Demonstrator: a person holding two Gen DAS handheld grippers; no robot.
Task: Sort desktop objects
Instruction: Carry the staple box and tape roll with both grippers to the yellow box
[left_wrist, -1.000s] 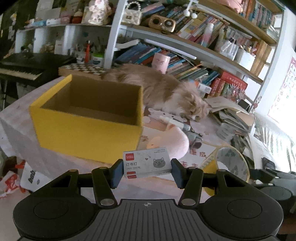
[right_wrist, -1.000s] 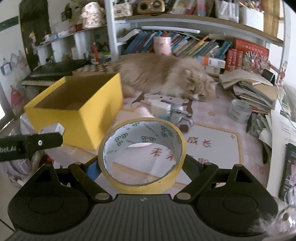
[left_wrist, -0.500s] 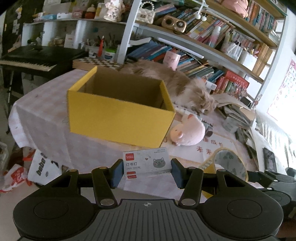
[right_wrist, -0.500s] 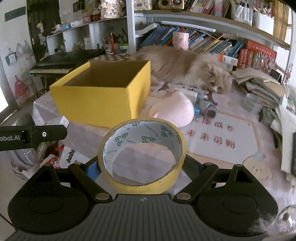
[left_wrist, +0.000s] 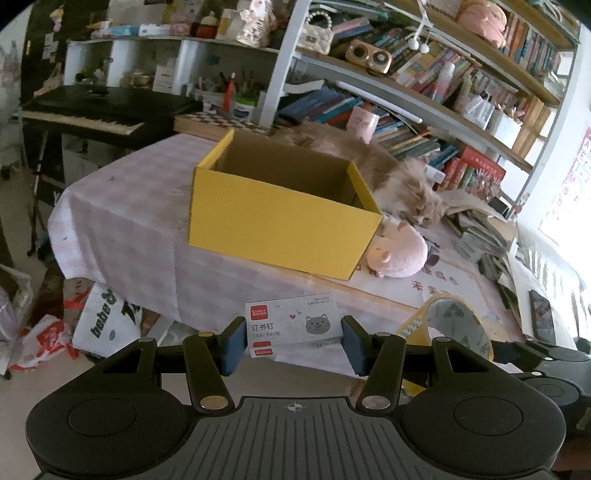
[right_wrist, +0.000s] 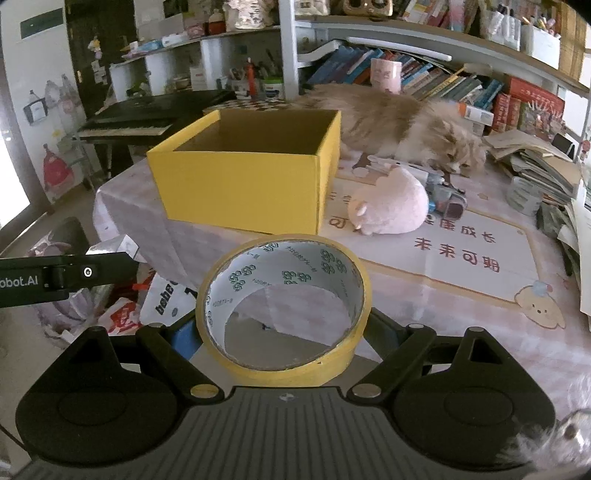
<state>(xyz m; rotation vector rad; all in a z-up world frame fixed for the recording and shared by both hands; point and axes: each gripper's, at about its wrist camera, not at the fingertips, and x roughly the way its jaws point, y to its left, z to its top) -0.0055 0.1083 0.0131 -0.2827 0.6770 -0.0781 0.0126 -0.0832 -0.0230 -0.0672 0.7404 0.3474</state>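
Only my right view shows the open yellow cardboard box's (right_wrist: 243, 177) interior (upper centre). My left gripper (left_wrist: 293, 341) pinches a white staple box (left_wrist: 293, 325); my right gripper (right_wrist: 282, 332), tilted downward, clasps a wide yellow tape roll (right_wrist: 282, 306).

Matt yellow cardboard box (left_wrist: 284, 221)

1. Daylight floods in from the right of the left wrist view, washing the wall (left_wrist: 565, 206) there almost white.
2. The right wrist view has a blown-out patch at its left edge.
3. The yellow box (left_wrist: 280, 225) is evenly lit, its inside shaded brown.
4. Fisheye curving bends the shelves (left_wrist: 424, 107) and darkens the corners.
5. Both views are sharp in the middle, softer and grainy toward the rim.
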